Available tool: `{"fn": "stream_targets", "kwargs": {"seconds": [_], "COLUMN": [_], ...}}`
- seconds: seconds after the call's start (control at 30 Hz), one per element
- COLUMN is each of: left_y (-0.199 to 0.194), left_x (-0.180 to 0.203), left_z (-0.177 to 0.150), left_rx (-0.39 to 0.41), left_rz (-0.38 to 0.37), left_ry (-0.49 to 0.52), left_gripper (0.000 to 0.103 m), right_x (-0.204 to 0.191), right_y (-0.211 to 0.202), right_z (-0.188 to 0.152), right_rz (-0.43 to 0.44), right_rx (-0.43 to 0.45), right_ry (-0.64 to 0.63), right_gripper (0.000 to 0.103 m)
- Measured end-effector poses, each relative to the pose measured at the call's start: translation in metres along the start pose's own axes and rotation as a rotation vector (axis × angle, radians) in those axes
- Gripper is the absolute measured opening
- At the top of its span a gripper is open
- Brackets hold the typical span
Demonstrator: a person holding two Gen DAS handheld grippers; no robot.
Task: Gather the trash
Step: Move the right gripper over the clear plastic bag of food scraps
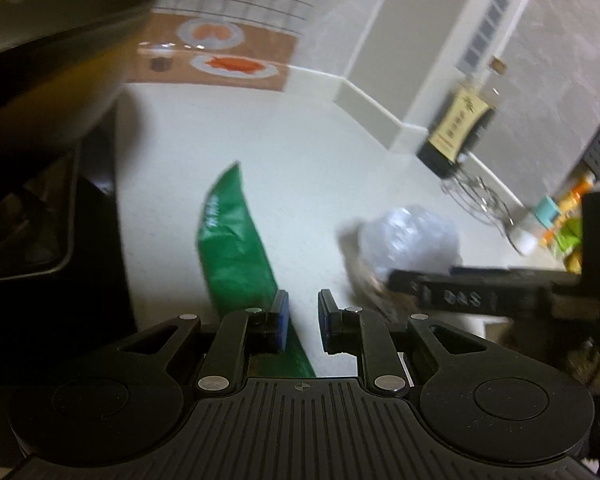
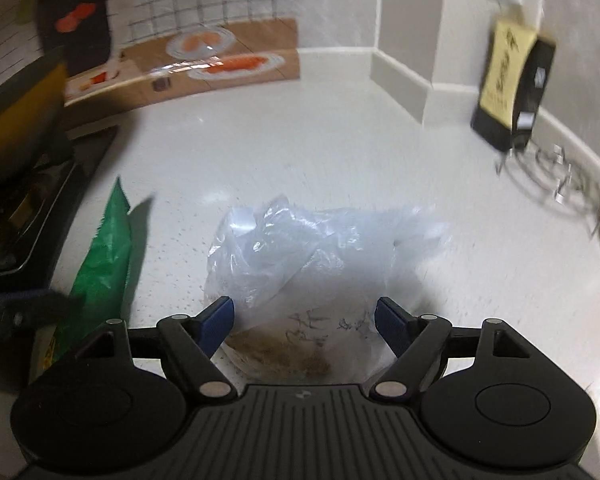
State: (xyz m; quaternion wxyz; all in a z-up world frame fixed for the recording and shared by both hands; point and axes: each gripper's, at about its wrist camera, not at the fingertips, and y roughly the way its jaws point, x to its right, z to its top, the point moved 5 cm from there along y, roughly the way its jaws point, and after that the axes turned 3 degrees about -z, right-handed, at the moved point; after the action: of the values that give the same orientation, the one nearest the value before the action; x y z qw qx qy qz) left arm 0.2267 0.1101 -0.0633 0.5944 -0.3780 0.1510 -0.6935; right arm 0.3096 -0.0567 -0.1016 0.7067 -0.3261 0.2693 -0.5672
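Observation:
A long green wrapper (image 1: 232, 240) sticks out forward from my left gripper (image 1: 303, 320). Its lower end runs between the narrow jaws, against the left pad, and the gripper is shut on it. In the right wrist view the green wrapper (image 2: 104, 256) stands off the white counter (image 2: 320, 152) and throws a shadow. A crumpled clear plastic bag (image 2: 300, 248) with brown crumbs lies on the counter. My right gripper (image 2: 305, 320) is open, with one blue pad on each side of the bag's near end and neither pressing on it. The same bag (image 1: 412, 240) shows beyond the right gripper's black finger (image 1: 460, 292).
A black pan (image 1: 60, 12) and a dark tray (image 2: 32, 208) crowd the left side. A cardboard food box (image 2: 220, 60) leans on the tiled back wall. At the right are a dark box with a yellow label (image 2: 512, 92), a wire rack (image 2: 560, 176) and a teal-capped bottle (image 1: 540, 216).

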Motion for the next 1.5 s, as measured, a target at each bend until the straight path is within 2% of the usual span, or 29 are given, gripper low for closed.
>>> {"fn": "stream_targets", "kwargs": {"seconds": [0.1,0.27,0.43,0.67,0.83,1.07,1.2,1.33,1.5], "left_y": [0.007,0.014,0.016,0.021,0.02,0.015,0.008,-0.002,-0.016], "left_x": [0.008,0.007,-0.001,-0.011,-0.017,-0.015,-0.017,-0.023,-0.032], "left_z": [-0.007,-0.012,-0.011,-0.007,-0.004,0.004,0.004,0.003,0.006], "left_rx": [-0.031,-0.069,-0.071,-0.073,-0.069,-0.041,-0.034,-0.013,0.024], "left_rz": [0.01,0.081,0.113,0.154,0.139,0.095,0.102,0.095,0.068], "left_ry": [0.046,0.096,0.086,0.063,0.024,-0.022,-0.046,-0.095,-0.172], "left_gripper": [0.019,0.019,0.019,0.019,0.019,0.019,0.019,0.019,0.018], "right_x": [-0.002,-0.001,0.006,0.002,-0.001,0.006,0.003,0.003,0.01], "right_y": [0.005,0.012,0.017,0.019,0.017,0.019,0.017,-0.004,-0.035], "right_z": [-0.002,-0.006,-0.014,-0.016,-0.019,-0.013,-0.015,-0.011,0.0], "right_rz": [0.004,0.046,0.083,0.099,0.131,0.14,0.139,0.121,0.044], "right_rx": [-0.007,-0.036,-0.076,-0.102,-0.097,-0.108,-0.114,-0.021,0.113], "right_ry": [-0.008,0.0,0.057,-0.03,-0.06,0.031,-0.041,-0.08,-0.114], "right_gripper": [0.083,0.093,0.097,0.1,0.103,0.103,0.101,0.099,0.099]}}
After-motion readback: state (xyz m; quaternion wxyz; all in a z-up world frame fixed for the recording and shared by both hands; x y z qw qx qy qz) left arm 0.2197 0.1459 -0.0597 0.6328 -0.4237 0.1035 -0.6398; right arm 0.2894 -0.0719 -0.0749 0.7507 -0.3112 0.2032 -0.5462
